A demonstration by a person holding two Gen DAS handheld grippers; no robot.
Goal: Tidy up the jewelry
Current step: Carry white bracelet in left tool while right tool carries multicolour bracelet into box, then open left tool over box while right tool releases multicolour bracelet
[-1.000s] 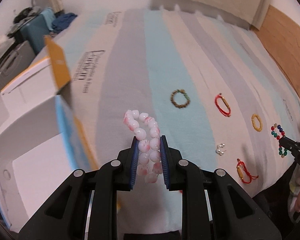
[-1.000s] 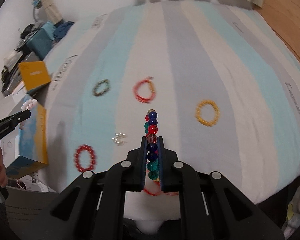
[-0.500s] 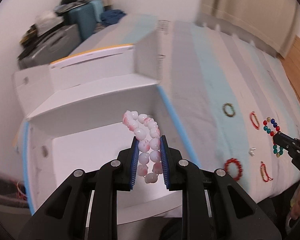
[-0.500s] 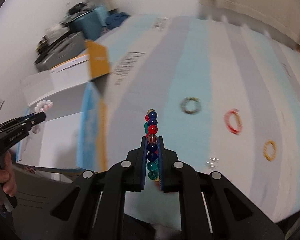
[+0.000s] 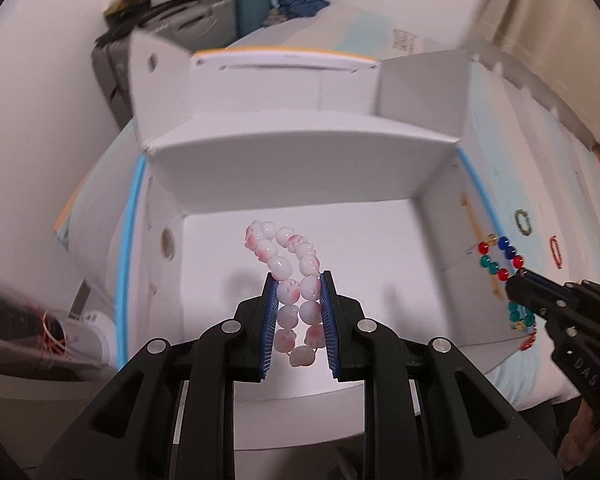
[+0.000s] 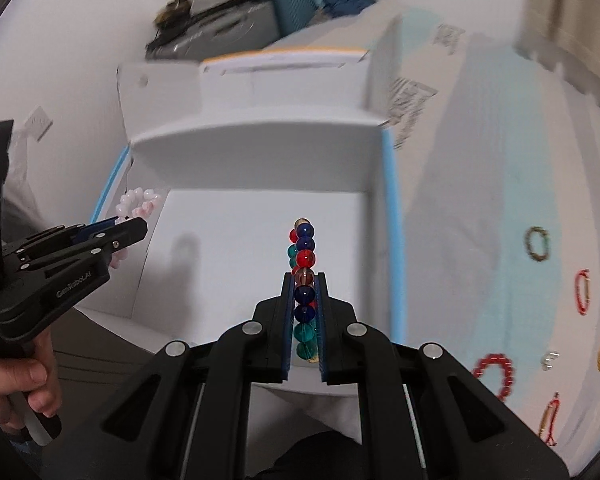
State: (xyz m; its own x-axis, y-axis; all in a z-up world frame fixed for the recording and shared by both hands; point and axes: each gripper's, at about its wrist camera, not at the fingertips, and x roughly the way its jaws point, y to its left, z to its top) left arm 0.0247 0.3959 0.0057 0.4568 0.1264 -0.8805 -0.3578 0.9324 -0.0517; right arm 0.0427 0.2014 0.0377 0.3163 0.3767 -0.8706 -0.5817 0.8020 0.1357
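A striped bed (image 6: 480, 200) holds loose bracelets at the right, and an open white box (image 5: 300, 168) sits at its left edge as the collecting spot. The left claw (image 5: 298, 312) pinches a pink-and-white bracelet (image 5: 288, 264) above the box; the right claw (image 6: 305, 316) grips a multicoloured bracelet (image 6: 304, 256) there too, both seemingly poised for dropping in.

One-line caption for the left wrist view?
Left gripper clamps a pink-white bead bracelet above an open white box.
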